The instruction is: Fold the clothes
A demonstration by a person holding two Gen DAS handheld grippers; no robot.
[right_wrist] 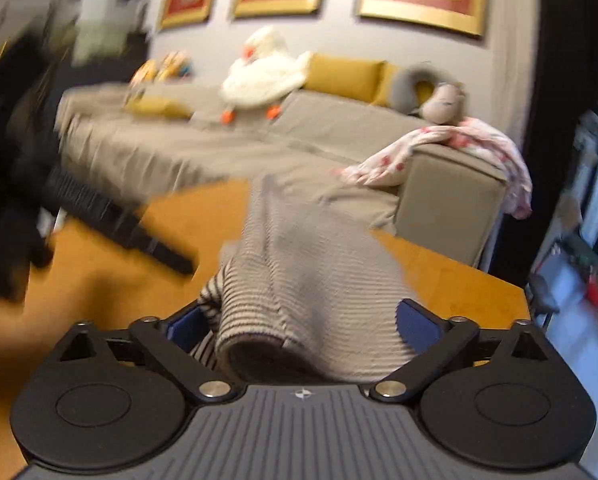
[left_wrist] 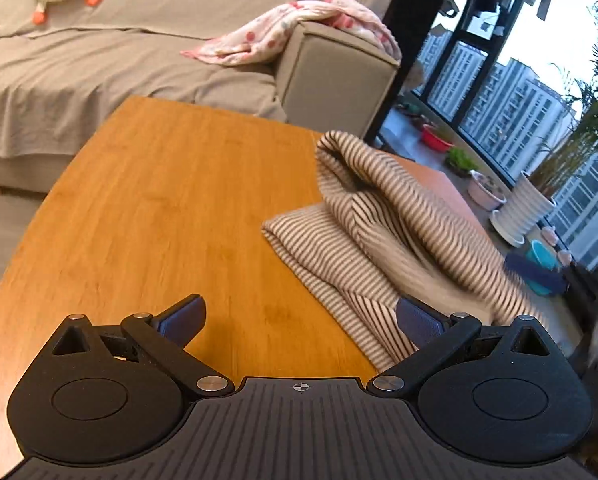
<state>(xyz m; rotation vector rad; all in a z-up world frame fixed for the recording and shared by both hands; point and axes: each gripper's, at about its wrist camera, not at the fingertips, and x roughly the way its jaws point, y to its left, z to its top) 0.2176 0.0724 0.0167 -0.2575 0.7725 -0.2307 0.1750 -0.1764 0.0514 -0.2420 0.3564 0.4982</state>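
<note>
The shirt [left_wrist: 379, 240], striped beige and dark, lies on the right part of the wooden table [left_wrist: 159, 208], part of it folded flat on the wood and part of it humped up in a loose fold above that. In the right wrist view the picture is smeared, and the shirt [right_wrist: 299, 280] bulges up close to the camera, filling the gap between the fingers. The left gripper [left_wrist: 301, 316] has its jaws spread wide over bare wood, nothing between them; its right finger [left_wrist: 417, 324] sits just by the shirt's near edge, whether touching I cannot tell. The right gripper [right_wrist: 299, 324] also stands wide, cloth bunched between the blue pads [right_wrist: 413, 326], but I see no pinch on it. No earlier picture to go by. Behind the table runs a grey sofa [left_wrist: 99, 72] with a pink spotted blanket [left_wrist: 291, 32] draped over its armrest, and a white plush duck [right_wrist: 265, 74] sits on the seat.
</note>
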